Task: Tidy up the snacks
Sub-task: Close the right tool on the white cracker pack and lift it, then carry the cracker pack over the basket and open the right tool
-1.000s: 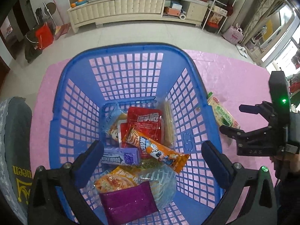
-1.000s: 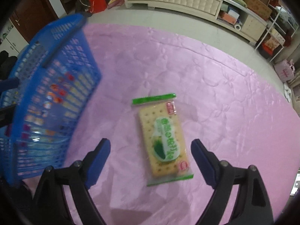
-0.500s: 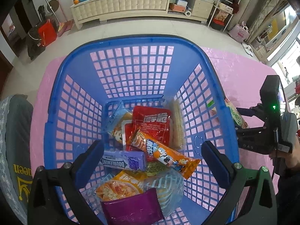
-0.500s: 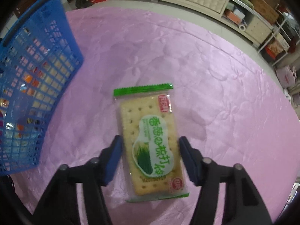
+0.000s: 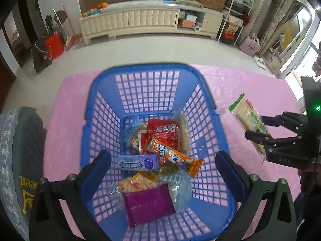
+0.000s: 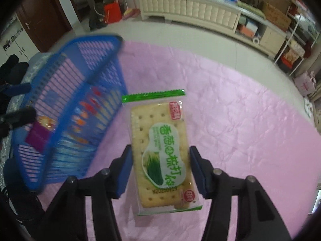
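Right gripper (image 6: pixel 160 166) has just closed, both pads pressed on the cracker packet (image 6: pixel 160 154), lifted low centre of its frame above the pink cloth (image 6: pixel 240 120). Left gripper (image 5: pixel 163 173) gapes wide and empty over the blue basket (image 5: pixel 148 72), mid-frame, holding perhaps ten snacks.

left wrist: steeply down into blue basket (image 5: pixel 208 104) | right wrist: down on pink tablecloth (image 6: pixel 240 120) | shared: both

Right gripper (image 6: pixel 160 168) fingers clamped; left gripper (image 5: pixel 163 173) fingers wide apart.
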Action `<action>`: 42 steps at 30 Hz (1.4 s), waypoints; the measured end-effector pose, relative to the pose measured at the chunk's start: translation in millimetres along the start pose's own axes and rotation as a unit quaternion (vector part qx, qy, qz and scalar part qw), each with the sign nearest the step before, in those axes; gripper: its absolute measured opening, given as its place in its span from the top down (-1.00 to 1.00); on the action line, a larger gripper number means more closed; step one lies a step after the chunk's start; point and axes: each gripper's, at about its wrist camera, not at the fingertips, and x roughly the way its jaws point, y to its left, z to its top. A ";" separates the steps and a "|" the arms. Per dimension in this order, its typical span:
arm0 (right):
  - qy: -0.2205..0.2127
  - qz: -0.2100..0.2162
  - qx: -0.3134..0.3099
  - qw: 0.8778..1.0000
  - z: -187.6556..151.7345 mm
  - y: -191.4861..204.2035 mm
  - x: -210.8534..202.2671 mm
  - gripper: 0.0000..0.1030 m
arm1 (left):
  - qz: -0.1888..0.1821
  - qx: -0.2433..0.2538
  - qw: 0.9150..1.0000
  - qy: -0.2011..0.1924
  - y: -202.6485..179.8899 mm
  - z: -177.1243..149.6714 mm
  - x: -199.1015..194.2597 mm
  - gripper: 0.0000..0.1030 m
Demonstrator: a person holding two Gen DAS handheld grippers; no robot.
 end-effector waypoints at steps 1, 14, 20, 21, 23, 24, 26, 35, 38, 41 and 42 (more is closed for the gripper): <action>-0.009 0.001 -0.003 1.000 1.9 5.1 -11.6 -0.16 | -0.001 0.001 1.000 -0.007 0.0 -2.0 -8.0 -1.00; -0.082 0.013 -0.046 0.996 20.9 73.0 -97.9 -0.16 | 0.012 0.013 0.997 -0.073 17.5 -29.1 -88.1 -1.00; -0.085 0.017 -0.066 0.994 36.3 103.4 -93.6 -0.16 | 0.018 0.014 0.996 -0.083 39.5 -33.6 -98.9 -1.00; -0.084 0.019 -0.068 0.994 39.9 108.1 -90.2 -0.16 | 0.019 0.014 0.996 -0.084 42.1 -34.0 -99.3 -1.00; -0.081 0.022 -0.072 0.994 45.1 117.2 -85.1 -0.16 | 0.022 0.008 0.996 -0.085 52.7 -35.8 -99.6 -1.00; -0.078 0.024 -0.073 0.994 47.9 121.8 -82.1 -0.16 | 0.022 0.006 0.996 -0.085 56.8 -35.6 -98.4 -1.00; -0.072 0.025 -0.078 0.994 55.3 128.3 -71.8 -0.16 | 0.023 -0.002 0.996 -0.084 67.7 -36.3 -94.4 -1.00; -0.040 0.031 -0.096 0.994 78.9 150.8 -23.0 -0.16 | 0.017 -0.014 0.998 -0.059 99.3 -27.6 -57.8 -1.00; -0.026 0.024 -0.104 0.994 84.9 154.3 -5.0 -0.16 | 0.016 -0.019 0.998 -0.052 105.5 -23.3 -46.2 -1.00; -0.017 0.015 -0.111 0.994 89.3 155.0 11.7 -0.16 | 0.017 -0.009 0.999 -0.050 106.6 -20.1 -35.1 -1.00; -0.013 0.015 -0.111 0.994 90.6 154.2 16.3 -0.16 | 0.014 -0.009 0.999 -0.049 107.5 -20.2 -32.8 -1.00</action>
